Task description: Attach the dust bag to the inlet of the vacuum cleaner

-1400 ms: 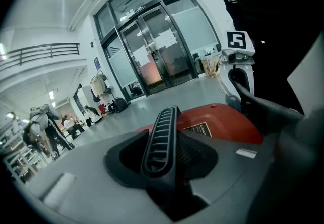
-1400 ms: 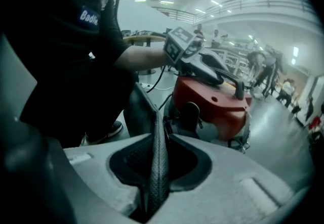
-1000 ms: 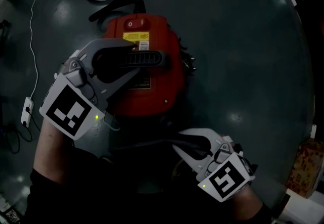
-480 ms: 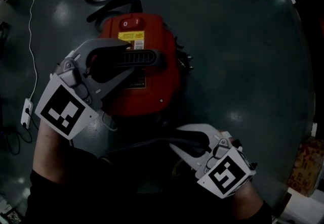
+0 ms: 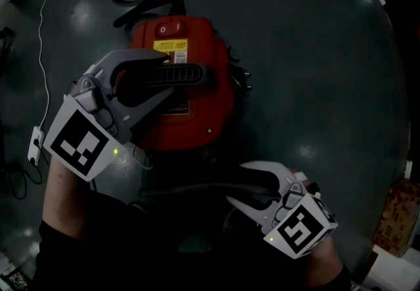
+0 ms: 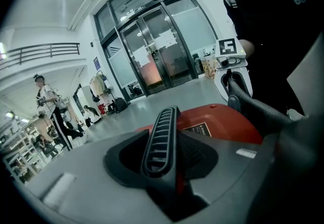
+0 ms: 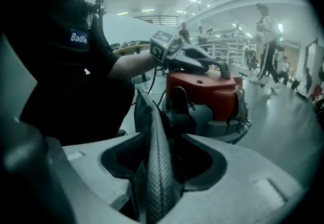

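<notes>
Now left tongs (image 5: 172,73) clamped on vacuum handle (image 5: 191,75); right tongs (image 5: 237,184) just opened, dust bag (image 7: 157,167) loose between.

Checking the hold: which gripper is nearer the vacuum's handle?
Left. The left gripper clamps the handle; the right gripper, jaws just opened around the dust bag, is apart beside the vacuum.

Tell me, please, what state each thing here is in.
Left gripper, shut on the handle.
Right gripper, open; its jaws have just been opening, dust bag between them.
Dust bag, standing edge-up, unpinched.
Vacuum cleaner, upright on the floor.
Hose, looped on the floor.
</notes>
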